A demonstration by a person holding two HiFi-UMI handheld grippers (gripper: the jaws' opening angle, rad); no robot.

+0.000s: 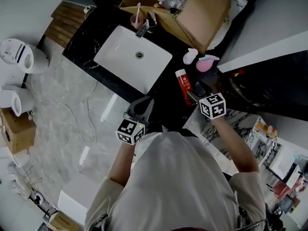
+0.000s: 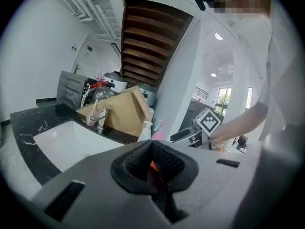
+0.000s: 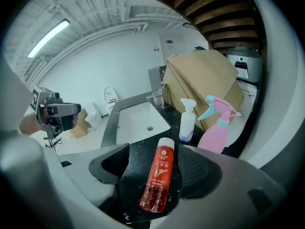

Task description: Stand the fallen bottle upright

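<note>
Home washroom: white sink (image 1: 126,56), black stone counter (image 1: 82,44), pink spray bottle (image 1: 207,63).

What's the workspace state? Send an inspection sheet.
Surface: black stone counter with a white sink.
Job's things: red bottle lying on its side, white cap pointing away from the person.
Clutter: white spray bottle, pink spray bottle, open cardboard box, all beyond the bottle.
Grippers: right gripper open, jaws either side of the bottle, not closed on it; left gripper jaws together, empty, off to the side.
Cables: thin cord across the floor.
Surroundings: pale marble-look floor, white appliance, wooden steps.
</note>
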